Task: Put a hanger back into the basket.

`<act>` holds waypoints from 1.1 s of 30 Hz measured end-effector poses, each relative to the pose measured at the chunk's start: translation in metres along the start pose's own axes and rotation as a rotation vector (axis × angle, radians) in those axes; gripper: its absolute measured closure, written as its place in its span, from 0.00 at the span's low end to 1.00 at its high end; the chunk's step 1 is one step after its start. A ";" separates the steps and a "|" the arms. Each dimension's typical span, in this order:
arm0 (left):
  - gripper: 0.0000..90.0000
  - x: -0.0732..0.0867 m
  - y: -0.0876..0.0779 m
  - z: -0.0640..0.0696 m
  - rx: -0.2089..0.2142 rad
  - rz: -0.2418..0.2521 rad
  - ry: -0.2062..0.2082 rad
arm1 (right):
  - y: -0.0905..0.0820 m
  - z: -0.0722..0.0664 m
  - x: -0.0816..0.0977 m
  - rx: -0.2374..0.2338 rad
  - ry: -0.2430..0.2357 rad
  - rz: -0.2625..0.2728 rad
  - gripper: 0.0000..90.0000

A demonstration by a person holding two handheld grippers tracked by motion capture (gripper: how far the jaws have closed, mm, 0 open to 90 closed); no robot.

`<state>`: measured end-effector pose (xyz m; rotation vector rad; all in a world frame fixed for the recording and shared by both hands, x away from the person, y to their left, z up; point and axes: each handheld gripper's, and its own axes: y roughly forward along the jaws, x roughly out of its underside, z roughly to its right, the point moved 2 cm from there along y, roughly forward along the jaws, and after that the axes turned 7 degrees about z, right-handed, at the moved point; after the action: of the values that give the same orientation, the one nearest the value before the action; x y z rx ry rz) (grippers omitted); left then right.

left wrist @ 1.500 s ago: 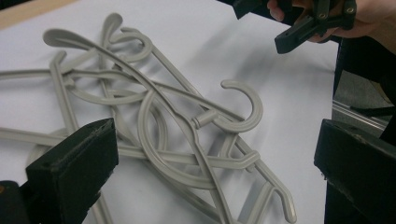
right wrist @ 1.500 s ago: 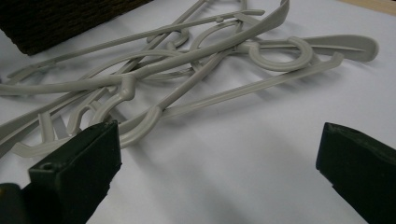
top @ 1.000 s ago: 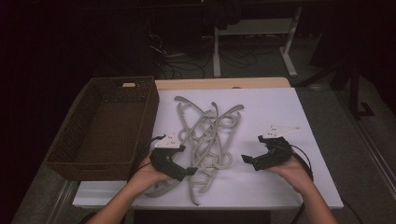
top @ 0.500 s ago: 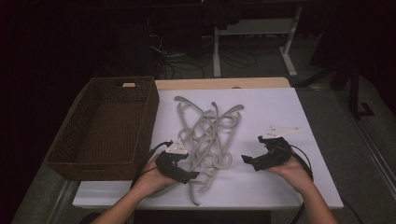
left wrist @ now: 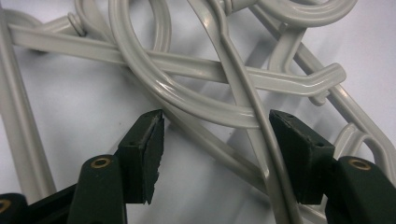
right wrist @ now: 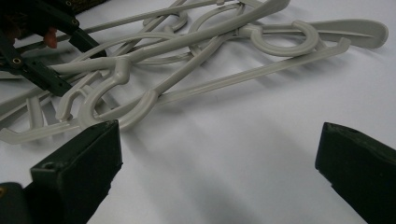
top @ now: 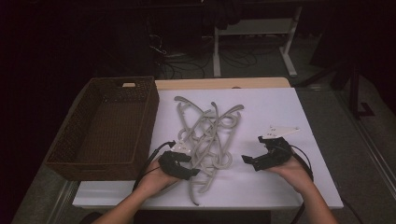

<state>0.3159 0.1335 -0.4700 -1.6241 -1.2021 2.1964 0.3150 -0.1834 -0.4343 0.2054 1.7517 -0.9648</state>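
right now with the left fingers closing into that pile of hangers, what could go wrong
1. The grey plastic hangers lie tangled, hooks through arms, so lifting one would likely drag others along.
2. The left gripper has just been closing with several crossing bars between its fingers, not yet pinched; it may clamp two hangers at once.
3. The right gripper is open and apart from the pile, so nothing holds it down; hangers could slide on the white tabletop before reaching the wicker basket.

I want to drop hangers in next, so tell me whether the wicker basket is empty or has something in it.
Empty. In the high view the basket shows only its bare woven floor, and the hangers all lie tangled on the white table beside it.
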 end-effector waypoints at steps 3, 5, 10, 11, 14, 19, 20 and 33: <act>0.48 0.000 -0.001 -0.001 -0.006 -0.001 0.002 | 0.000 0.000 0.000 0.000 -0.001 0.000 0.00; 0.51 0.000 -0.001 -0.002 -0.006 0.001 -0.006 | 0.000 0.000 0.000 -0.001 0.000 0.000 0.00; 0.57 -0.001 -0.003 -0.004 -0.005 0.007 -0.033 | 0.000 0.001 0.000 0.001 0.000 0.000 0.00; 0.58 -0.001 -0.003 -0.004 -0.005 0.006 -0.035 | -0.001 0.001 0.000 0.002 0.001 -0.001 0.00; 0.61 -0.001 -0.004 -0.005 -0.003 0.002 -0.053 | -0.001 0.001 0.000 0.002 0.000 -0.001 0.01; 0.70 -0.002 -0.008 -0.007 0.008 0.016 -0.094 | 0.000 0.001 0.001 0.002 -0.001 -0.002 0.01; 0.73 -0.003 -0.008 -0.008 0.010 0.019 -0.098 | 0.000 0.001 0.001 0.002 -0.002 -0.002 0.01; 0.86 -0.006 -0.012 -0.008 -0.005 0.029 -0.123 | 0.000 0.000 0.001 0.002 -0.005 -0.003 0.01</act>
<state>0.3216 0.1421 -0.4584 -1.5376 -1.2226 2.3432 0.3149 -0.1839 -0.4349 0.2013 1.7470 -0.9684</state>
